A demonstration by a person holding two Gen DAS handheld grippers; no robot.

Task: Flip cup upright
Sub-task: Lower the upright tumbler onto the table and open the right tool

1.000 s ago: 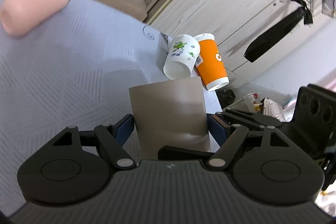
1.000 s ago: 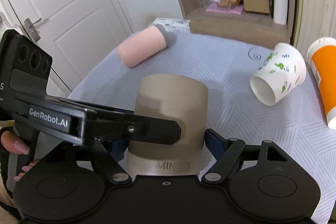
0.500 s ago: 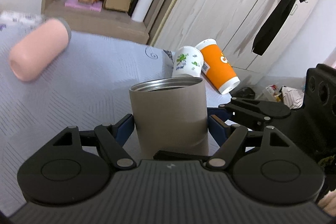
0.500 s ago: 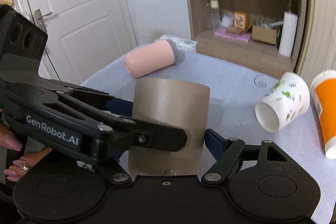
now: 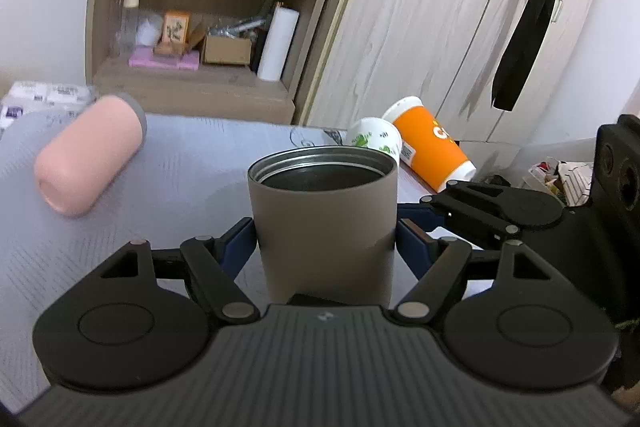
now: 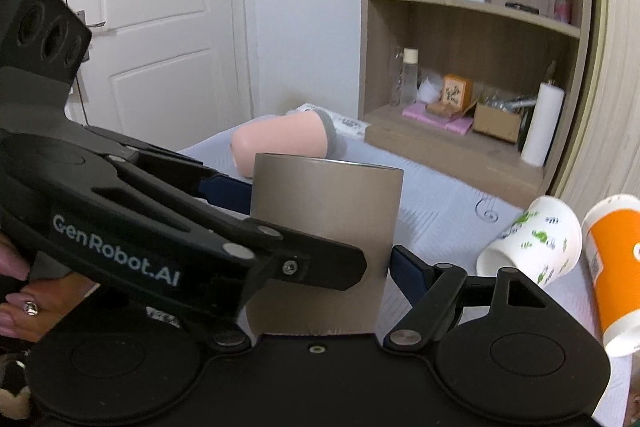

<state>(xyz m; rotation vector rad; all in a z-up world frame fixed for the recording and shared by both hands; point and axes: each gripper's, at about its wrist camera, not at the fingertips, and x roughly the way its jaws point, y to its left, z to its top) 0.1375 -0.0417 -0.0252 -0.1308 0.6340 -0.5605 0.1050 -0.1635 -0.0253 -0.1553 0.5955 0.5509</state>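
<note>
A taupe metal cup stands with its open mouth up, held between both grippers above the grey tablecloth. My left gripper is shut on its sides, blue pads against the wall. My right gripper is also shut on the same cup, from the other side. In the left wrist view the right gripper's body shows at the right. In the right wrist view the left gripper crosses the cup from the left.
A pink tumbler lies on its side at the left. A white patterned paper cup and an orange cup lie tipped at the right. A shelf unit and wardrobe doors stand behind.
Both grippers have turned with the cup: it went from mouth facing away to upright, its open rim now visible from the left wrist view.
</note>
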